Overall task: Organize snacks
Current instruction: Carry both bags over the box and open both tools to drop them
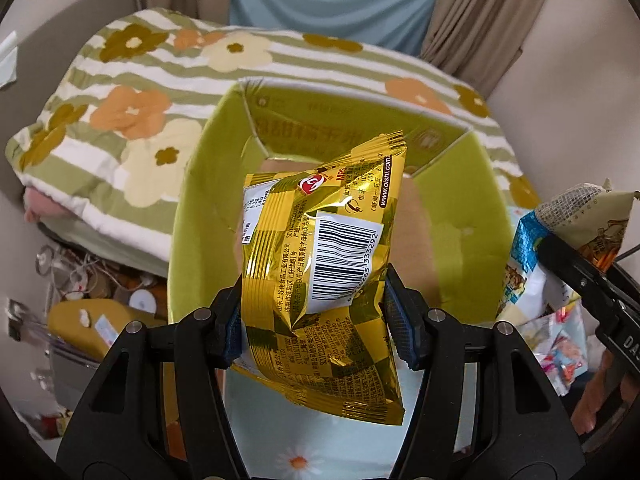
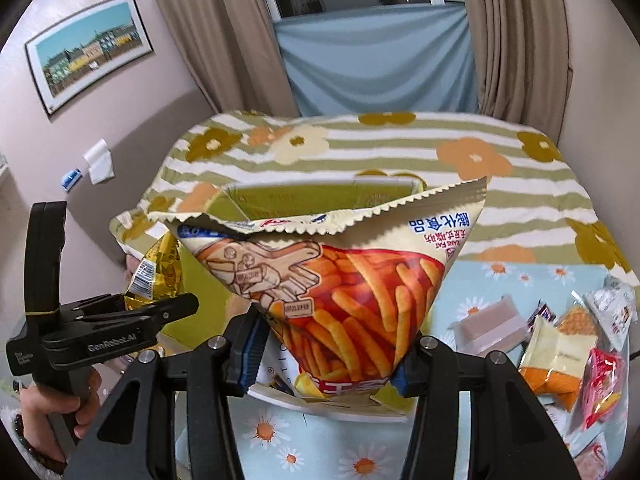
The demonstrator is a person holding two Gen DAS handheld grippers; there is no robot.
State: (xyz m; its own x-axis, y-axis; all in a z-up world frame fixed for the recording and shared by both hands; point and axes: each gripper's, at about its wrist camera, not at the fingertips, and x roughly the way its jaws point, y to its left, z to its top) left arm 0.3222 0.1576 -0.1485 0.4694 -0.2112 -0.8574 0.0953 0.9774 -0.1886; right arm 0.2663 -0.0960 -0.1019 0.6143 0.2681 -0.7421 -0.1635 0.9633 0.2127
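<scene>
Over on the left, a striped quilt with orange and olive flowers lies bunched on the bed, with clutter on the floor below it. Next along, the left gripper is clamped across the middle of a shiny gold foil snack bag with a white barcode label. The bag hangs just above the near rim of an open lime-green cardboard box, which sits on the bed at the quilt's near edge with its flaps standing up.

To the right of that, the right gripper has its jaws squeezed onto the lower part of a cream puffed-snack bag printed with orange sticks. This bag is also up in the air, on the near side of the same box.

Both bags look light and air-filled, so I'd expect them to crumple and shift rather than resist. The foil looks slick, and the contents are surely brittle, so a hard pinch could crush them. Holding across the pillowy middle works for carrying. The crimped seam at either end would probably be the firmer, safer place to grip.

Farthest right, a loose heap of small wrapped snacks waits on the pale blue daisy-print sheet, well apart from the box.
</scene>
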